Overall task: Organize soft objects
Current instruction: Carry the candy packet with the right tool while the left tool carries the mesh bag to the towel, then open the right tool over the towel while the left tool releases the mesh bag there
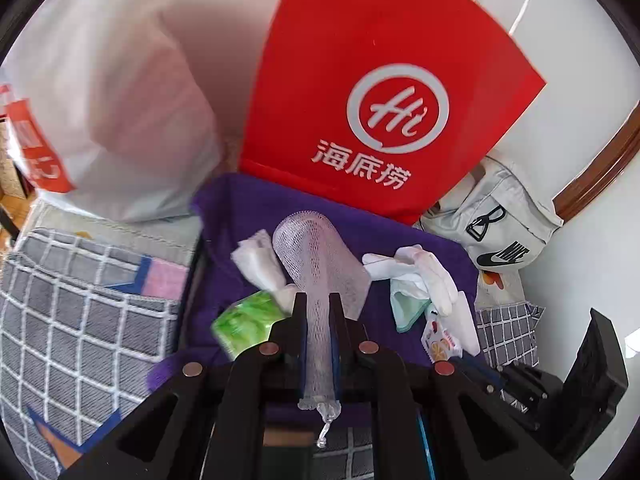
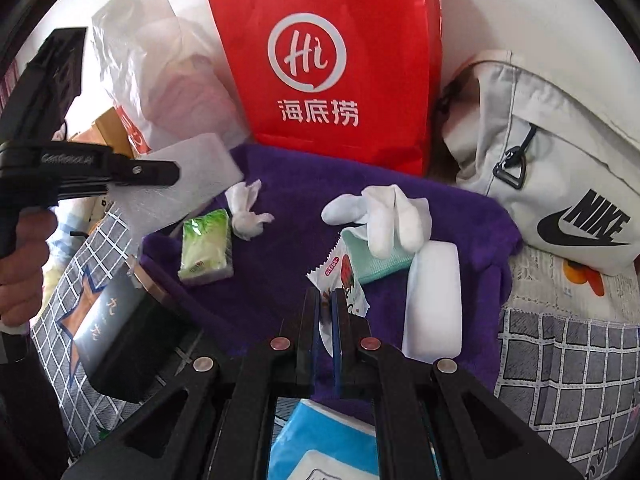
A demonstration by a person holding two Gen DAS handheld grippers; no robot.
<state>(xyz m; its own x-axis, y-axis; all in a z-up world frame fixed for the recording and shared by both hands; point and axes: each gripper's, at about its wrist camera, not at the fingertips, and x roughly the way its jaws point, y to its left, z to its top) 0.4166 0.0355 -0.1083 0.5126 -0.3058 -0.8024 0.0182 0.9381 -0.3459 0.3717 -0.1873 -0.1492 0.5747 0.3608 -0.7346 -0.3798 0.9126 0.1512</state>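
My left gripper (image 1: 318,304) is shut on a white mesh net sleeve (image 1: 310,248), which hangs over the purple towel (image 1: 248,208). My right gripper (image 2: 326,296) is shut on a white snack packet (image 2: 346,276) with red print, just above the same towel (image 2: 288,248). On the towel lie a green tissue pack (image 2: 206,246), a crumpled white tissue (image 2: 246,210), white gloves (image 2: 384,216) on a mint cloth (image 2: 376,268), and a white block (image 2: 434,300). In the right wrist view the left gripper (image 2: 174,172) reaches in from the left, held by a hand (image 2: 24,264).
A red paper bag (image 2: 320,60) stands behind the towel, a white plastic bag (image 2: 160,64) to its left and a grey Nike bag (image 2: 560,160) to its right. A black box (image 2: 132,332) sits at the towel's left edge. A blue pack (image 2: 320,432) lies under the right gripper.
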